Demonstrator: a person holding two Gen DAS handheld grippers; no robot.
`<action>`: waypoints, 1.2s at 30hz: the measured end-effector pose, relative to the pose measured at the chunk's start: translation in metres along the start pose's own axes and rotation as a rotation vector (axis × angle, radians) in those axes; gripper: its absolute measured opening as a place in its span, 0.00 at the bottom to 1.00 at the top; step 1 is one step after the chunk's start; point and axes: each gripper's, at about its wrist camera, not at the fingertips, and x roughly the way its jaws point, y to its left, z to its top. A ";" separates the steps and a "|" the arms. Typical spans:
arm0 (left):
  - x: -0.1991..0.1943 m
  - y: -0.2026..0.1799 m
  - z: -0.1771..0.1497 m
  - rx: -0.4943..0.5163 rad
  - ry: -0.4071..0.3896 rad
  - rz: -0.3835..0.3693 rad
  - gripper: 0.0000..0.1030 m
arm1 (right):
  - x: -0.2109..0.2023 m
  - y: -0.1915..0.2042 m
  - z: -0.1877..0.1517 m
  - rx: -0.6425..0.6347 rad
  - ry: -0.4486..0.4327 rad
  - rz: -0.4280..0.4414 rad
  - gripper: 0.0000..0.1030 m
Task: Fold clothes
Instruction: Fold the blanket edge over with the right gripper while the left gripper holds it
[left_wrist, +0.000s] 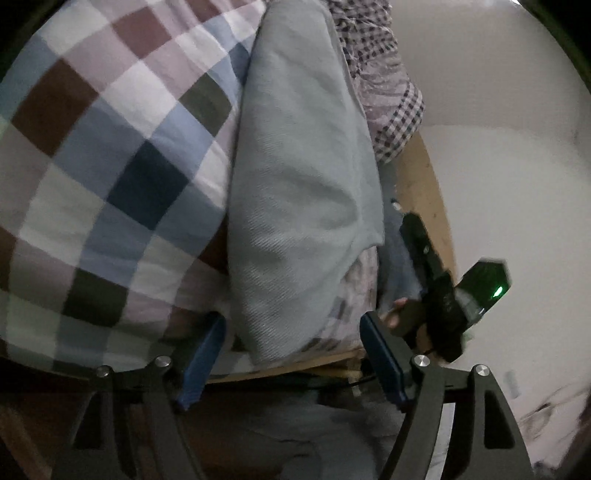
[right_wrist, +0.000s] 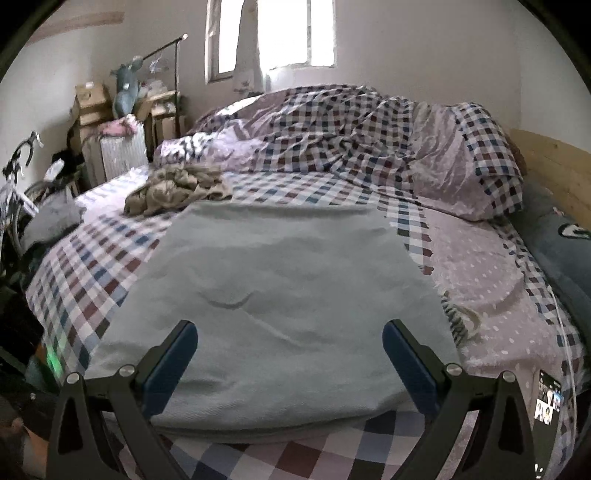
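A pale grey-blue garment (right_wrist: 284, 295) lies folded flat on the checked bedsheet (right_wrist: 92, 280), its near edge at the foot of the bed. My right gripper (right_wrist: 290, 332) hovers over that near edge, open, blue pads wide apart with nothing between them. In the left wrist view the same garment (left_wrist: 299, 192) runs up the frame, seen sideways. My left gripper (left_wrist: 295, 332) is open at its end, blue pads on either side of the cloth, not closed on it. The other gripper's handle (left_wrist: 443, 288), with a green light, shows to the right. A crumpled khaki garment (right_wrist: 177, 188) lies further up the bed.
A rumpled checked duvet (right_wrist: 369, 144) fills the far half of the bed. A phone (right_wrist: 548, 400) lies on the sheet at the right. A wooden headboard (right_wrist: 554, 173) stands at right. Boxes, a radiator (right_wrist: 122, 147) and clutter line the left wall under the window.
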 end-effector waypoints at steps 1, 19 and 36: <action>0.001 0.001 0.000 -0.025 0.002 -0.026 0.76 | -0.001 -0.003 0.000 0.013 -0.002 0.004 0.99; 0.004 -0.007 0.014 -0.206 0.002 -0.111 0.81 | -0.029 0.025 -0.015 -0.110 -0.036 0.088 0.99; 0.001 -0.011 0.024 -0.323 0.100 -0.075 0.17 | -0.038 0.102 -0.058 -0.517 -0.066 0.068 0.99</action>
